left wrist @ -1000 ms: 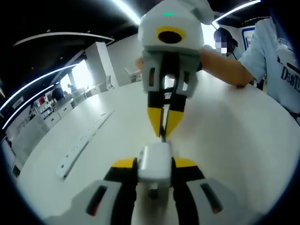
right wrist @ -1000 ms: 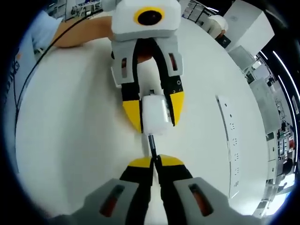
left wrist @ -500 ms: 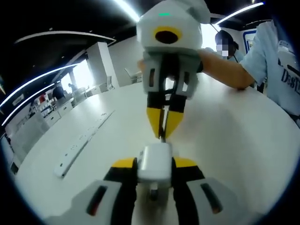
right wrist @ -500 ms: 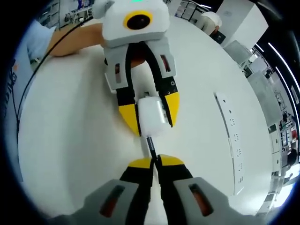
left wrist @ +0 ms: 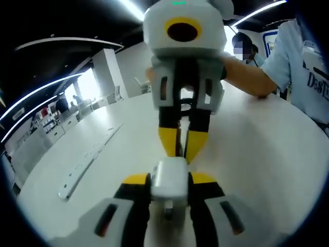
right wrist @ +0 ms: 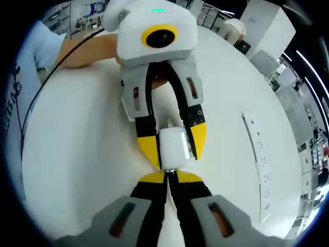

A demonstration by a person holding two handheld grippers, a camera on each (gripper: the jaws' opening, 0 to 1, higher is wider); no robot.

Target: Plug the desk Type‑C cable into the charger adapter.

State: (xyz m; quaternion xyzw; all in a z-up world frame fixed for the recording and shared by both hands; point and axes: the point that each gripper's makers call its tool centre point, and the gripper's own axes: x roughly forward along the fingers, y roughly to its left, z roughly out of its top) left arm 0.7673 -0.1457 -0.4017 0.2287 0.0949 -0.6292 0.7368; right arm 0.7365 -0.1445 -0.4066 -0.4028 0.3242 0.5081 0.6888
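Note:
In the left gripper view my left gripper (left wrist: 169,181) is shut on a white charger adapter (left wrist: 169,175), held just above the white table (left wrist: 257,154). Facing it from above, my right gripper (left wrist: 182,148) has its yellow tips pressed together right at the adapter's far face. In the right gripper view my right gripper (right wrist: 167,177) is shut on the dark Type-C plug (right wrist: 168,173), of which only a sliver shows. The plug meets the end of the adapter (right wrist: 175,146), which sits between the yellow tips of the left gripper (right wrist: 174,154). The cable behind the plug is hidden by the jaws.
A long white power strip (left wrist: 87,164) lies flat on the table, also seen as the power strip (right wrist: 259,164) at the right. A person's forearm (left wrist: 252,77) rests on the far table edge, the forearm (right wrist: 82,49) with a thin black cord beside it.
The two grippers have closed toward each other. The stretch of dark plug seen between the right tips and the adapter has shrunk to almost nothing.

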